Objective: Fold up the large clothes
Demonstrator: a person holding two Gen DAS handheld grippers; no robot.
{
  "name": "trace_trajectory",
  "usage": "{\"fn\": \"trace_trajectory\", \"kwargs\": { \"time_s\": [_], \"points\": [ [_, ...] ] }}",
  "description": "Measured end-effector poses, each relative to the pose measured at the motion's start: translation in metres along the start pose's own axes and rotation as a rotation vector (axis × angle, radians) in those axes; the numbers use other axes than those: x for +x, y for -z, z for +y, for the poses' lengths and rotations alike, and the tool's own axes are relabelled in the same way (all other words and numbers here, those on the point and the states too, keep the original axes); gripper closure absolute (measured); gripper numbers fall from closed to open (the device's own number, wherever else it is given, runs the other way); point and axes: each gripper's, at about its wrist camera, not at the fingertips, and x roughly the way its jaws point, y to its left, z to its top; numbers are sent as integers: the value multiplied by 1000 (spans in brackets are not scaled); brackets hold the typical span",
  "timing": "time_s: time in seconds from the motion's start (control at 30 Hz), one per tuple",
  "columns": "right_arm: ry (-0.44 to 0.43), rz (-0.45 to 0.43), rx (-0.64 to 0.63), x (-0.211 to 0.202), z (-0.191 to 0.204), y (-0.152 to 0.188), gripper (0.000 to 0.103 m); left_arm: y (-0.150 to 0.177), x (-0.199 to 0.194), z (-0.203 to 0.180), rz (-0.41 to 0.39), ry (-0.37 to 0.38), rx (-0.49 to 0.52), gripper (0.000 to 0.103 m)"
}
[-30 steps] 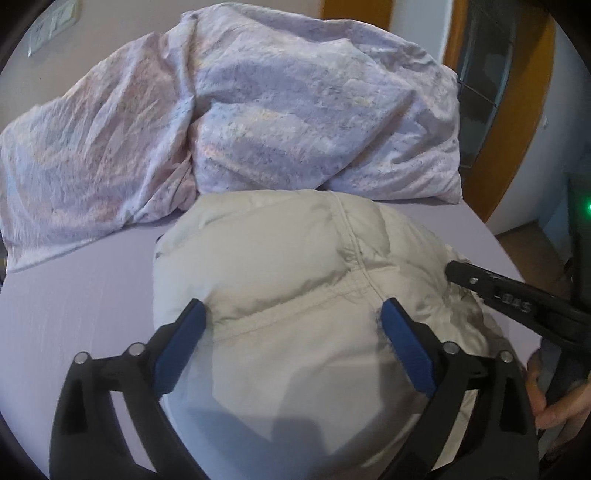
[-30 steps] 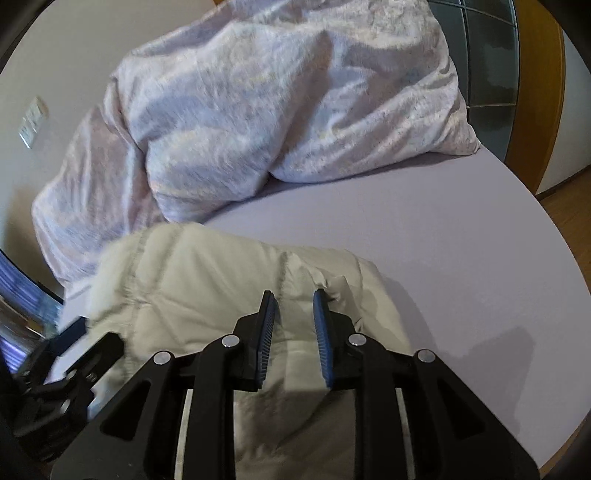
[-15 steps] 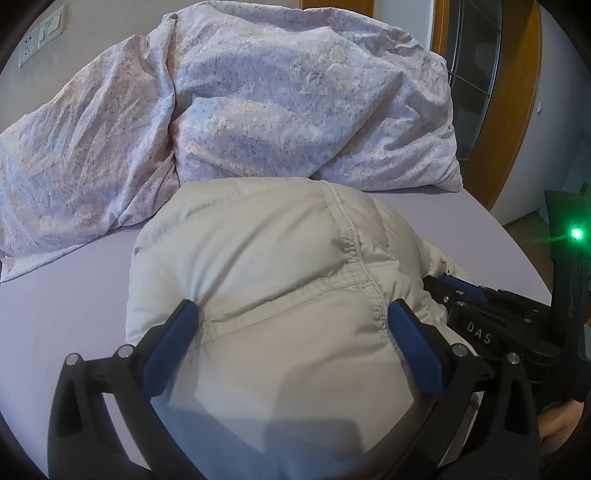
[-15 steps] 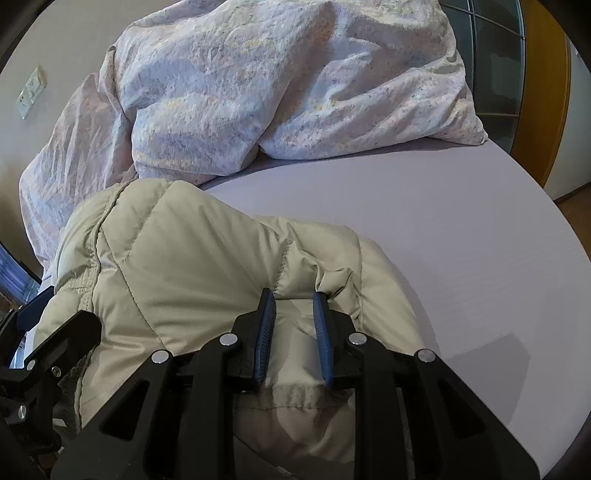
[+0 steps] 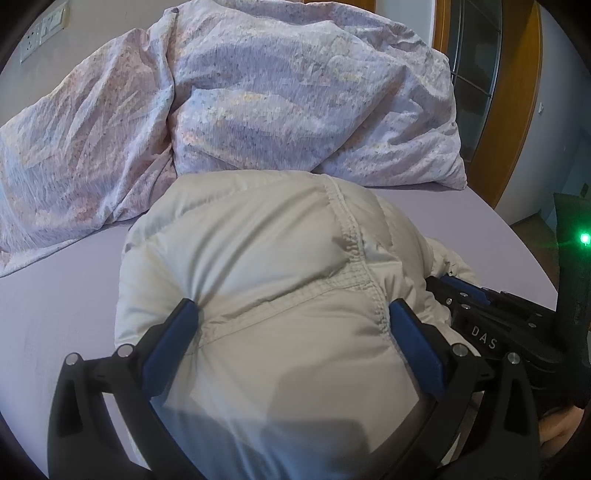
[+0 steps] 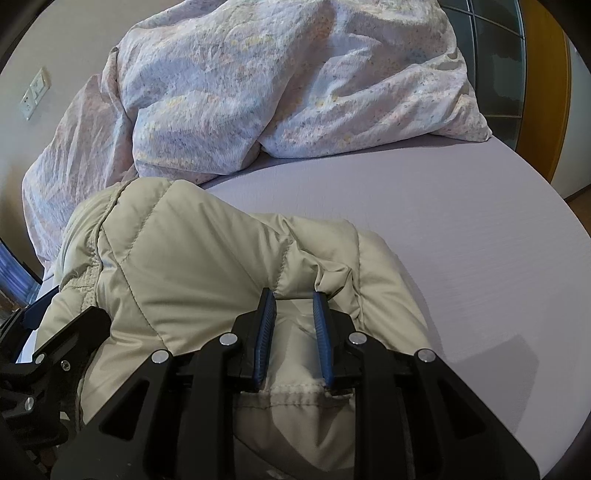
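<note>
A cream puffy jacket (image 5: 277, 240) lies bunched on the lavender bed sheet (image 5: 55, 314). My left gripper (image 5: 291, 317) stands wide, and its blue pads press into the jacket's bulk on both sides along a stitched seam. In the right wrist view the jacket (image 6: 184, 258) fills the lower left. My right gripper (image 6: 291, 297) is nearly closed and pinches a fold of it at the hem. The right gripper (image 5: 480, 317) also shows at the jacket's right edge, close beside the left one. The left gripper (image 6: 55, 350) appears at the lower left.
A crumpled floral duvet (image 5: 277, 92) is heaped at the far side of the bed, just behind the jacket. Bare sheet (image 6: 461, 240) stretches to the right. A wooden door frame (image 5: 517, 110) stands at the right, and a wall socket (image 5: 44, 29) at the upper left.
Both grippers have sunk toward the bed with the jacket, which now rests bulkier on the sheet. The right gripper has come in close beside the left one. The jaws kept their width.
</note>
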Motion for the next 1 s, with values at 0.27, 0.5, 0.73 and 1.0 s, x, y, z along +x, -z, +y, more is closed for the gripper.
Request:
{"fn": "trace_trajectory", "kwargs": {
  "time_s": [0.27,0.5,0.73,1.0],
  "points": [
    [-2,4,4,3,1,-1,81,3,9,-1,-1,-17,13,2],
    [43,38,-39,8,8,-6,81,1,12,-5,18,-48,42,2],
    [2,67,20,-22,7,-27,80,-8,-20,10,61,-5,20,2],
    [-69,45,44,-49,0,11,80,9,-39,36,53,-9,9,2]
  ]
}}
